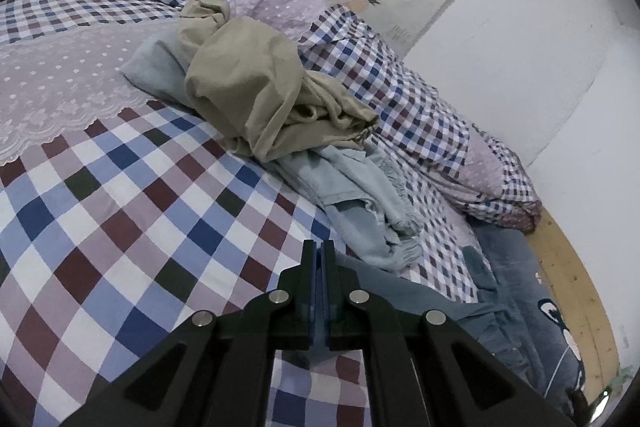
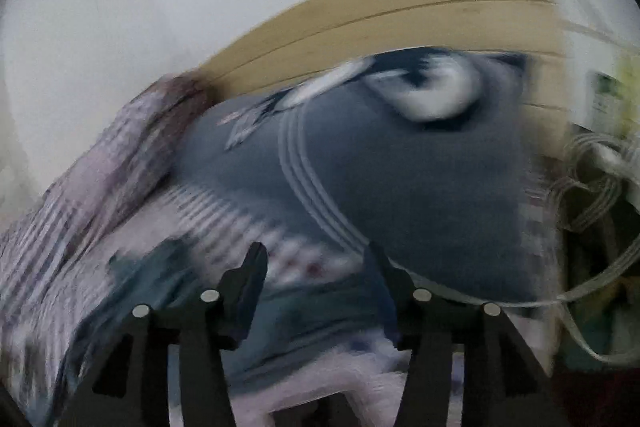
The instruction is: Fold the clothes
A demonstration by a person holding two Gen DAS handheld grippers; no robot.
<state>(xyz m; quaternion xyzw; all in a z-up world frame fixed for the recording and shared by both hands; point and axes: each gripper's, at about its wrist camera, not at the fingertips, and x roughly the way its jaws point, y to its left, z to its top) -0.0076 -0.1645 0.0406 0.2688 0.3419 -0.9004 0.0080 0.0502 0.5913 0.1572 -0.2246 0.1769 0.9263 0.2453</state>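
A dark blue-grey garment (image 1: 512,267) with a white cartoon print lies at the bed's right edge. My left gripper (image 1: 319,247) is shut, and a fold of that garment runs right from its fingertips, so it appears pinched there. The right wrist view is blurred by motion. In it the same garment (image 2: 400,179) lies spread with white stripes and the print uppermost. My right gripper (image 2: 316,251) is open just above the garment's near edge, holding nothing. A crumpled khaki garment (image 1: 248,79) sits on a light blue one (image 1: 360,195) mid-bed.
The bed wears a checked sheet (image 1: 120,207), with a rolled checked duvet (image 1: 400,87) along the white wall. A wooden bed frame (image 1: 568,287) borders the right side. Pale cables (image 2: 592,179) hang at the right of the right wrist view.
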